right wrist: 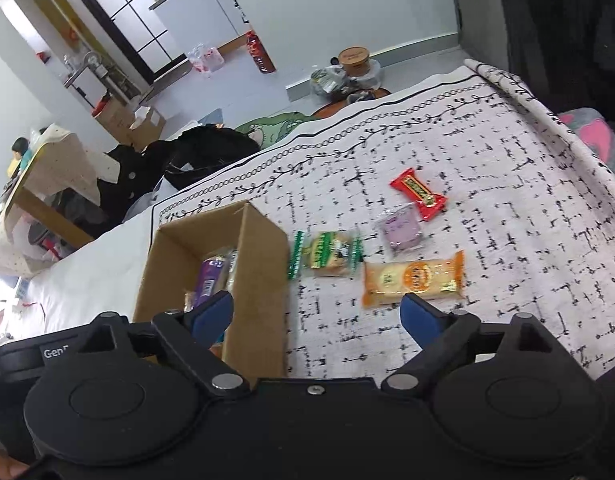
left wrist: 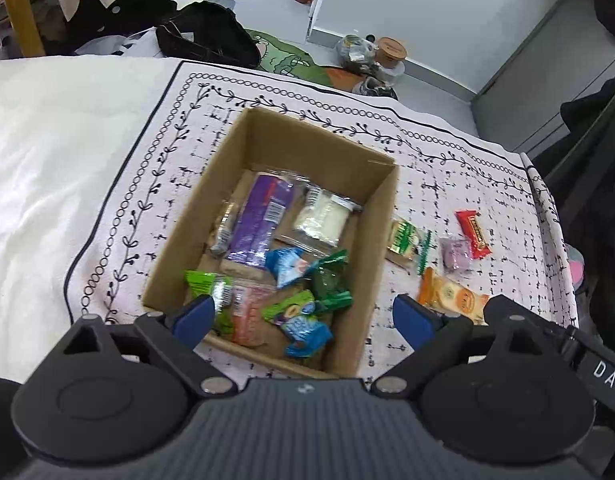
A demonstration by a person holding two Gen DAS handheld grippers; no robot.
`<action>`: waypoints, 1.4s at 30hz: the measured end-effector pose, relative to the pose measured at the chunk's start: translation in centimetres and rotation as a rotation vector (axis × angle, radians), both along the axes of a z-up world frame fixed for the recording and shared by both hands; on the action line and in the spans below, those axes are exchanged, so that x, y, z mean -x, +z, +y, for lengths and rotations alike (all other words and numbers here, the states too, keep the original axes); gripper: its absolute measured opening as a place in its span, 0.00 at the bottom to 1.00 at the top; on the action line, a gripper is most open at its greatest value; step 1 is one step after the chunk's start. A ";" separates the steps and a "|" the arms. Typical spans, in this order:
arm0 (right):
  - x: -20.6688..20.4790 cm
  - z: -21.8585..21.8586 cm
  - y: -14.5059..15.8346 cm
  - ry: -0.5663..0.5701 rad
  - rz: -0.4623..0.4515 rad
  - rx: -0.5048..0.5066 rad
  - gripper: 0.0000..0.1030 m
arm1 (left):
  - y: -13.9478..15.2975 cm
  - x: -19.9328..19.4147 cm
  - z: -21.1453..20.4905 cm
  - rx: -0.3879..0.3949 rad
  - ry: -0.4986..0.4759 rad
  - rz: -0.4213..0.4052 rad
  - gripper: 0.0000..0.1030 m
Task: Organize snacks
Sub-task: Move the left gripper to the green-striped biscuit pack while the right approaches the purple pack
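My cardboard box [left wrist: 371, 216] on the patterned cloth [left wrist: 467, 184], snack packets [left wrist: 291, 268] inside it, four wrapped snacks [right wrist: 413, 278] right of it, bedding [left wrist: 47, 152] left.

In the right wrist view most of the cardboard box [right wrist: 263, 264] interior is hidden by its near wall; only part of a purple packet [right wrist: 209, 280] is seen. Print on the red wrapper [right wrist: 419, 194] and orange packet [right wrist: 413, 278] is too small to be read. In the left wrist view the orange packet [left wrist: 453, 294] is partly covered by a gripper finger [left wrist: 413, 320], and the pink packet [left wrist: 249, 312] by the other. Lettering at the right edge is cut off after "DAS". Floor items by the wall can't be identified.
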State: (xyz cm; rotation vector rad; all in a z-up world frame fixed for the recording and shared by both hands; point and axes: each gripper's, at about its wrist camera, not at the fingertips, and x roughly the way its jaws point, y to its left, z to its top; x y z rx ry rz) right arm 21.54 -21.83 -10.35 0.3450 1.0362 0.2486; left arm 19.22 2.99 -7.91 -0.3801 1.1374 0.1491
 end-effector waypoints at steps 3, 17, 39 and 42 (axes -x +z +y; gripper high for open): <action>-0.1 -0.8 -0.3 -0.007 0.006 -0.008 0.92 | 0.1 -0.2 -0.8 0.000 -0.010 -0.003 0.95; -0.3 -5.6 -1.8 -0.084 0.033 -0.033 0.97 | 0.3 -1.1 -4.6 -0.040 -0.068 -0.016 1.00; -3.5 -9.9 -4.8 -0.098 0.053 -0.076 0.80 | -0.8 -4.7 -10.1 -0.035 -0.110 -0.017 0.99; -4.3 -10.0 -5.5 -0.088 0.066 -0.093 0.74 | -1.2 -5.5 -10.5 -0.029 -0.106 -0.017 0.99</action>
